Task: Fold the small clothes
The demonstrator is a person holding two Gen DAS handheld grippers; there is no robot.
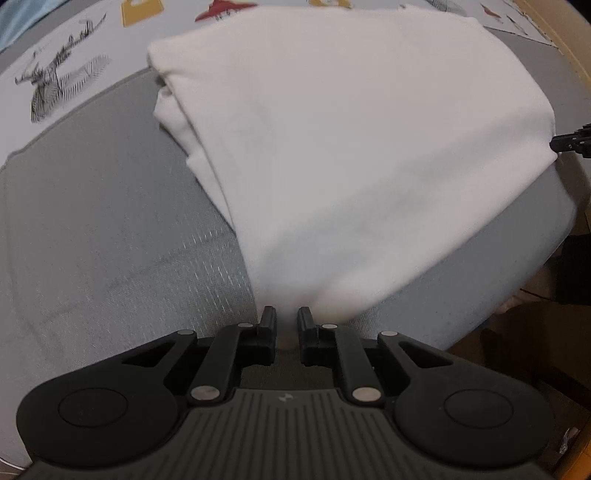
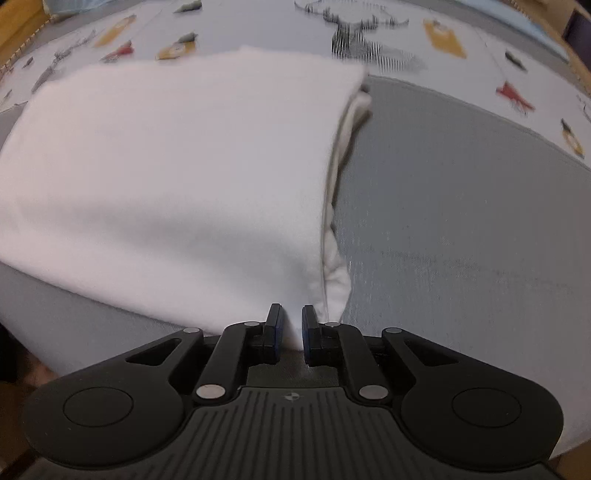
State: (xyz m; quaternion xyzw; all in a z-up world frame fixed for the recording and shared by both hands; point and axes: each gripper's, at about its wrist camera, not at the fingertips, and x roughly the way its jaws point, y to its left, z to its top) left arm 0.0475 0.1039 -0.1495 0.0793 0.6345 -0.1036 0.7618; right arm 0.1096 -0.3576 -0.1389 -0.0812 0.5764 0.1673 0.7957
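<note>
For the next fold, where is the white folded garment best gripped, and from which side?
Probably at its two near corners, coming from above at the near edge. The white garment lies flat on the grey mat, with stacked layers along its sides. The left gripper and the right gripper each pinch one such corner already.

no readable text, labels, brands or numbers, only animal pictures on the printed sheet [image 2: 461,33]
</note>
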